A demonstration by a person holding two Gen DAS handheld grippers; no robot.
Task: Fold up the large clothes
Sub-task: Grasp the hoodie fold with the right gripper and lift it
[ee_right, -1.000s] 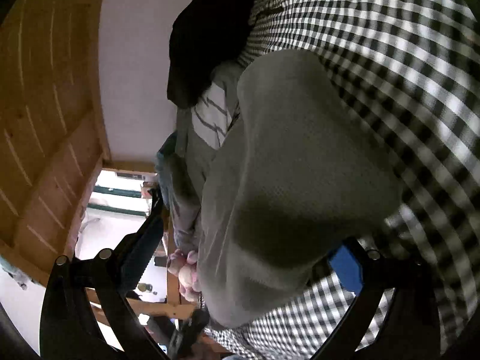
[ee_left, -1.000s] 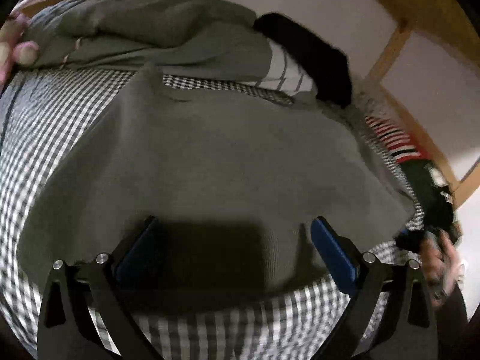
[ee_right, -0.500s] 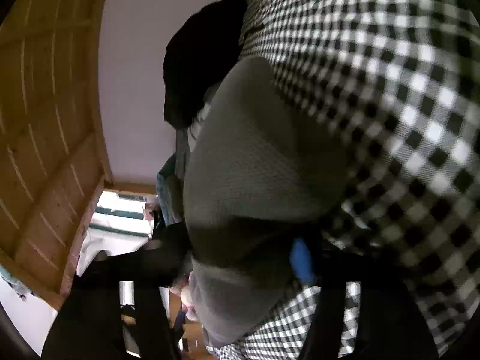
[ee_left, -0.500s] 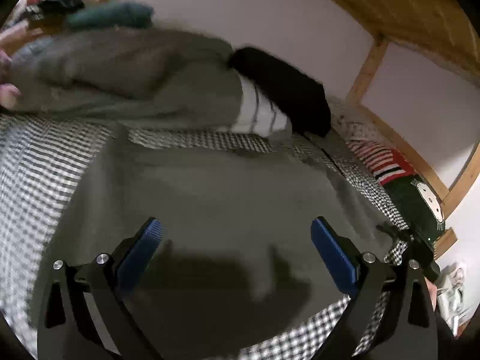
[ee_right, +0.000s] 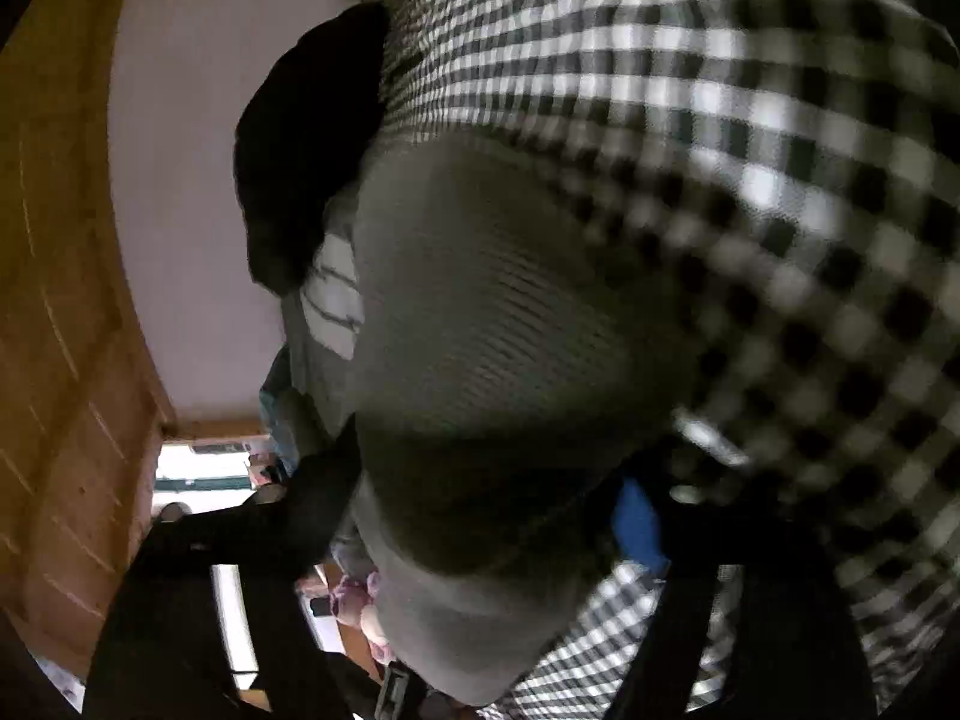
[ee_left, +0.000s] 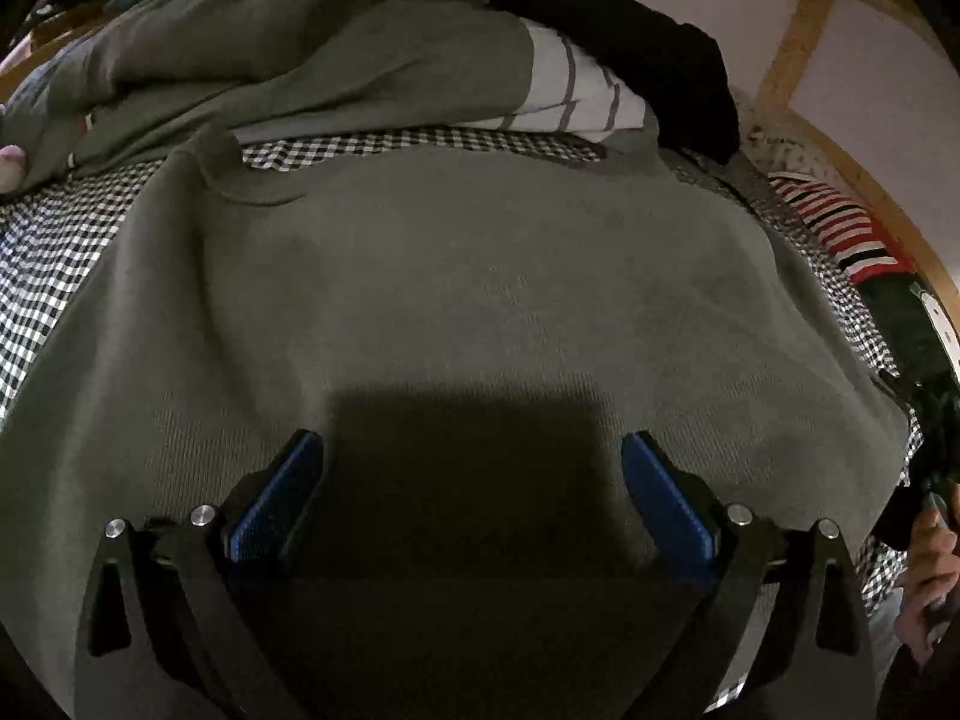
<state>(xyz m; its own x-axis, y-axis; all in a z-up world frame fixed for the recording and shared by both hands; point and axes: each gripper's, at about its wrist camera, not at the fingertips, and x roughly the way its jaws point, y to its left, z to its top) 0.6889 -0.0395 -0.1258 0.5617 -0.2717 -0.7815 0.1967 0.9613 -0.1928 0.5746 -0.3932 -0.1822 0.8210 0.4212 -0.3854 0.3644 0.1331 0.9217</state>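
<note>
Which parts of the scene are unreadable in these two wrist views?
- Near hem of the grey knit sweater: left wrist view, hidden by shadow and the left gripper.
- Right gripper, jaws closing: right wrist view, blurred; contact with the sweater unclear.
- Black-and-white checked bedcover: right wrist view, smeared.

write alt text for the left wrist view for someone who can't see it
A grey sweater lies spread flat on a black-and-white checked cover, with the left gripper open above its near edge, blue pads apart. Behind it sits a pile of clothes topped by a black garment, against a white wall.
</note>
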